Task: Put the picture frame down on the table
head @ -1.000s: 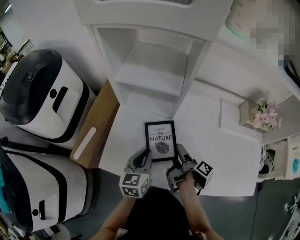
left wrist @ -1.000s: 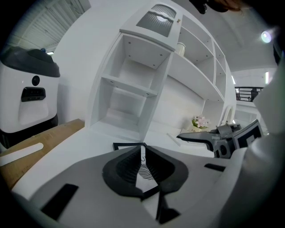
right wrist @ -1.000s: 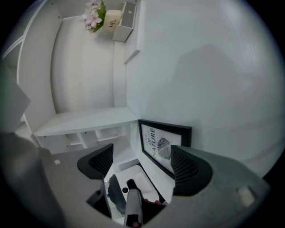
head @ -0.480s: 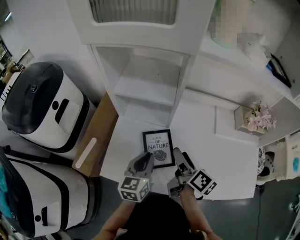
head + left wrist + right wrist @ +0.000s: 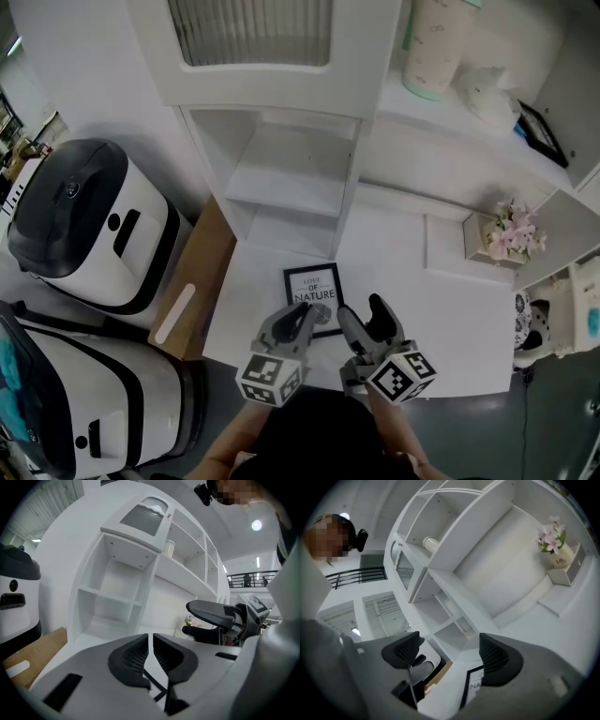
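The black picture frame (image 5: 314, 297), printed with "NATURE" and a leaf, lies flat on the white table (image 5: 450, 309) in front of the shelf unit. My left gripper (image 5: 302, 319) hovers over the frame's near left corner with its jaws shut and nothing between them. In the left gripper view (image 5: 151, 651) a sliver of the frame (image 5: 154, 686) shows under the closed pads. To the right of the frame, my right gripper (image 5: 363, 314) stands open and empty. In the right gripper view (image 5: 450, 653) the frame (image 5: 477, 685) lies below the jaws, apart from them.
A white shelf unit (image 5: 291, 178) rises behind the frame. A small pot of pink flowers (image 5: 511, 234) sits at the right. A brown board (image 5: 202, 272) and two white-and-black appliances (image 5: 84, 225) stand left of the table. The table's front edge is just under the grippers.
The head view has tipped upward. The right gripper has come away from the frame's right edge and risen slightly. The frame stays flat on the table.
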### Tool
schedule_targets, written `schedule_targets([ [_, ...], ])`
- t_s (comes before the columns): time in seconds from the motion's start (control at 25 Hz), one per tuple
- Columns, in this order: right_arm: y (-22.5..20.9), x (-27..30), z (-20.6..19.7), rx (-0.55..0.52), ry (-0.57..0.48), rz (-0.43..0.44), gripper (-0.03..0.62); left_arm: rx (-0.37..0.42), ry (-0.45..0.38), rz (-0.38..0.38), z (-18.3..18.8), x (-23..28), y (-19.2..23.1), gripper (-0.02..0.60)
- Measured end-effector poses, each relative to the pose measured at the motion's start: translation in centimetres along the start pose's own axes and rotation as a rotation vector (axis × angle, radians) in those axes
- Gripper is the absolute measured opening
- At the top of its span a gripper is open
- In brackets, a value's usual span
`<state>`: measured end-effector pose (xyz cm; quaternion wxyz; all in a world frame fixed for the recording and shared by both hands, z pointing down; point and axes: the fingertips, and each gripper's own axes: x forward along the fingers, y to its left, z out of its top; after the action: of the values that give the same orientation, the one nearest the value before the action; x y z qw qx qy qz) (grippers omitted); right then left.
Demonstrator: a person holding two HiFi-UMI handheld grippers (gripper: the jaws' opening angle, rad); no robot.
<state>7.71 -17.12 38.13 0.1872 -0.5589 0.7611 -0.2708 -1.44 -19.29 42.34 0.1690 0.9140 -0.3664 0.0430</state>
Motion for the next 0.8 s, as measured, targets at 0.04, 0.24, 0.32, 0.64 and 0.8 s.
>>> schedule_targets([
  [0.04, 0.0, -0.1, 0.1, -0.049, -0.001, -0.004, 0.388, 0.002, -0.005, 0.001, 0.1, -0.1, 0.0, 0.038],
  [0.24, -0.2, -0.7, 0.1, -0.265, 0.008, -0.038, 0.382, 0.011, -0.020, 0.000, 0.1, -0.3, 0.1, 0.038],
  [0.32, -0.4, -0.7, -0.1, -0.316, 0.015, -0.051, 0.368, 0.017, -0.029, -0.007, 0.2, -0.4, 0.0, 0.037],
  [0.64, -0.8, -0.6, -1.4, -0.359, 0.051, -0.055, 0.268, 0.050, -0.064, -0.057, 0.7, -0.5, -0.8, 0.038],
  [0.8, -0.8, -0.5, -1.7, -0.370, 0.051, -0.059, 0.200, 0.068, -0.067, -0.067, 0.8, -0.4, -1.0, 0.034],
])
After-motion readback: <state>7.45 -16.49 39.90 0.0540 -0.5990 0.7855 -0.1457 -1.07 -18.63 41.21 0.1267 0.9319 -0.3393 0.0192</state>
